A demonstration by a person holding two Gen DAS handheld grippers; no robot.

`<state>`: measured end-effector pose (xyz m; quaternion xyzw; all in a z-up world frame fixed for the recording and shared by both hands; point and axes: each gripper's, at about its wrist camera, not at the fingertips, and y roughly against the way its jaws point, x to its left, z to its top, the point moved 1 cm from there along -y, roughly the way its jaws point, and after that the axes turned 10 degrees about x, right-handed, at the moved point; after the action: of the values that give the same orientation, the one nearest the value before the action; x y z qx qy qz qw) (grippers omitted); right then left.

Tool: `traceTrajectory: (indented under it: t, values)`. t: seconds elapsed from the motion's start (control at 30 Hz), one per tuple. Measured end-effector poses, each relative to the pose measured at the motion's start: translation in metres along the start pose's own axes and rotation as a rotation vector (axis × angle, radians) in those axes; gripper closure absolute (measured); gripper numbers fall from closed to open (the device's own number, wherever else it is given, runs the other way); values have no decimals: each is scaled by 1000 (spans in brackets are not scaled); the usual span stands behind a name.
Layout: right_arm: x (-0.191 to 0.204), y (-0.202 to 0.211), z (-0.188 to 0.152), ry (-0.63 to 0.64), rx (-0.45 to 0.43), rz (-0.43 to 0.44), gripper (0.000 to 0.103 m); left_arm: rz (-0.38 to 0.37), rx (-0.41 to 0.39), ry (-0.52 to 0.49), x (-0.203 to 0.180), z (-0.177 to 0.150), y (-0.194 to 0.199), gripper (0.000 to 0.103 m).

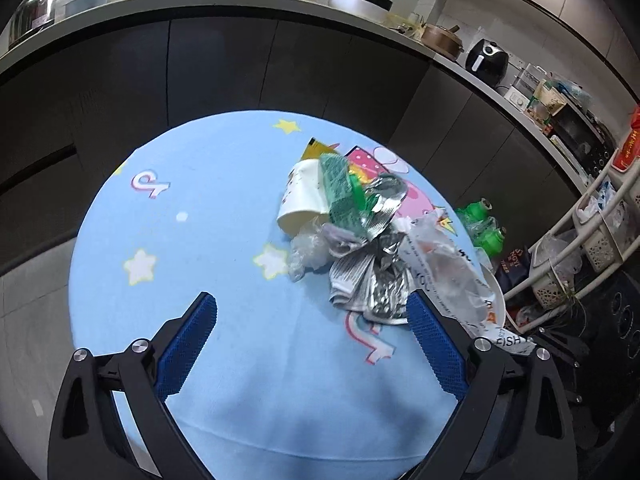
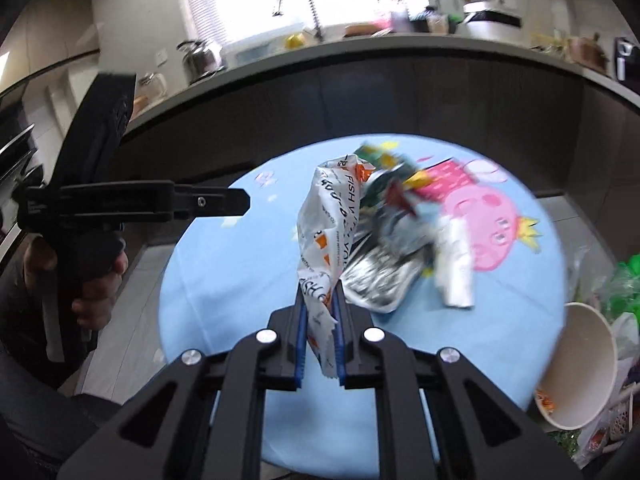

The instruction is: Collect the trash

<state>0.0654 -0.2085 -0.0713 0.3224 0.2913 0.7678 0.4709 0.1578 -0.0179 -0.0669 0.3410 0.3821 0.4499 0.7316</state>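
Trash point(image 1: 352, 232) sits in a heap on the blue desk point(image 1: 224, 208), toward two o'clock in the left view. The right tool point(image 2: 320, 312) is squeezed tight on a white wrapper point(image 2: 332, 220) that sticks up. The left tool point(image 1: 312, 308) is wide open with nothing in it, its right pad touching the foil point(image 1: 380, 292).

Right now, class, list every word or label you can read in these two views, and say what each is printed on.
"FISH" – white wrapper clamped in the right hand-held gripper; its smaller print is too blurred to read.
"FISH" – the same wrapper's edge in the left view.
Dark bag beside the table: lettering too small to read.
Red packet on the rack: unreadable.
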Motion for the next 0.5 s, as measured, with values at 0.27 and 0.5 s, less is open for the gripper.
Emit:
traceTrajectory:
  t: [0.27,0.5]
  values:
    - [-29,19,-3,-73,-52,-48,89,-88,32,-34,-12,76,-41,45]
    - [-36,15,-10,-109,-44,-51,89,-130,116,43,-5,121,-82,56]
